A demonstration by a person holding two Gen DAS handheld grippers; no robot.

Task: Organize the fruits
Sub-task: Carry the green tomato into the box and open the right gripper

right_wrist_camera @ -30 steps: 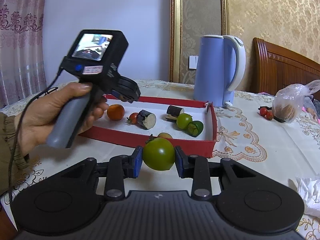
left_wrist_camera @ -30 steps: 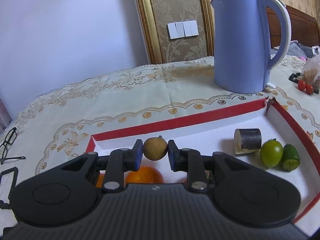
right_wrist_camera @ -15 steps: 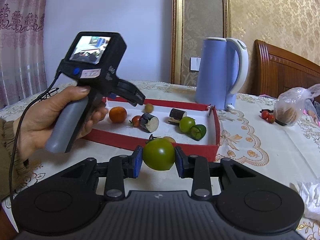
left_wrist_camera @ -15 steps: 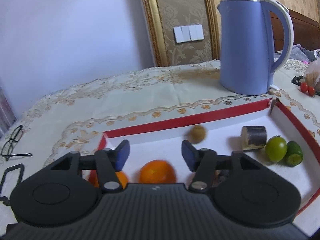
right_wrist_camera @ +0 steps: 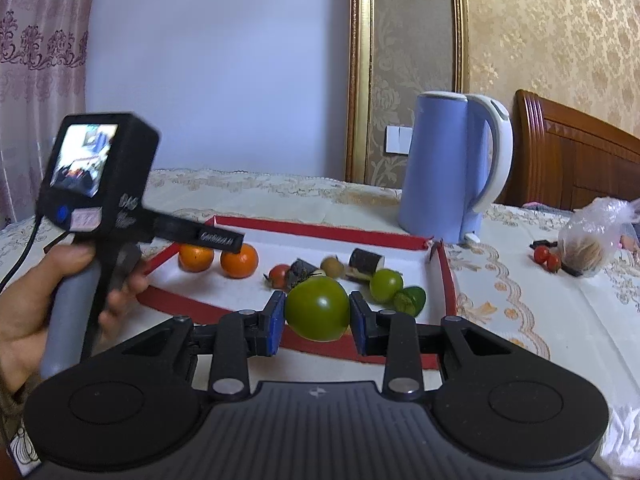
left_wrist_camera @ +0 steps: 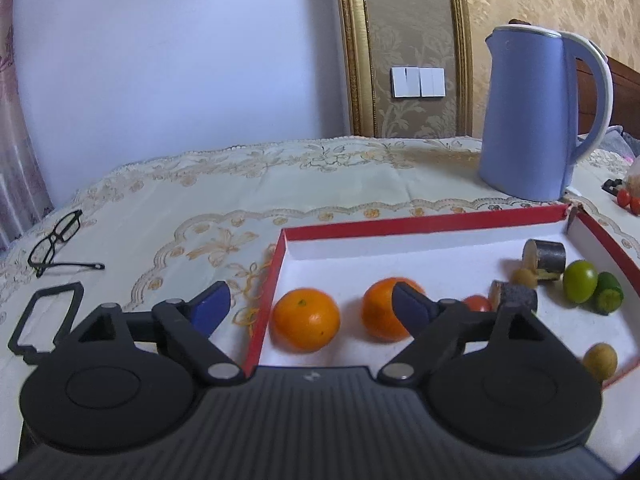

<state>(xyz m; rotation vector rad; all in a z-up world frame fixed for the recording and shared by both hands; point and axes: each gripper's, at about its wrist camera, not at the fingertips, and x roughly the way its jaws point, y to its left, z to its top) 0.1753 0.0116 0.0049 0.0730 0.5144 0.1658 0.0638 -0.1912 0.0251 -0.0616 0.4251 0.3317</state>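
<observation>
A red tray (left_wrist_camera: 420,226) with a white floor holds two oranges (left_wrist_camera: 306,318), a red tomato (left_wrist_camera: 476,303), two eggplant pieces (left_wrist_camera: 546,258), a green tomato (left_wrist_camera: 580,280), a cucumber piece (left_wrist_camera: 608,298) and two small brown fruits (left_wrist_camera: 524,276). My left gripper (left_wrist_camera: 308,306) hovers over the tray's near left corner. Its jaws are opening and nothing is between the pads. In the right wrist view my right gripper (right_wrist_camera: 316,316) is shut on a large green tomato (right_wrist_camera: 318,308), just in front of the tray's near rim (right_wrist_camera: 208,308).
A blue kettle (left_wrist_camera: 536,116) stands behind the tray's far right corner. Black glasses (left_wrist_camera: 56,240) lie on the tablecloth at the left. A plastic bag (right_wrist_camera: 588,240) and cherry tomatoes (right_wrist_camera: 546,258) sit at the right. A person's hand (right_wrist_camera: 24,320) holds the left gripper's handle.
My left gripper let go of the small brown fruit, which rolled right to the eggplant pieces, and the gripper drew back leftward. My right gripper came closer to the tray with the green tomato.
</observation>
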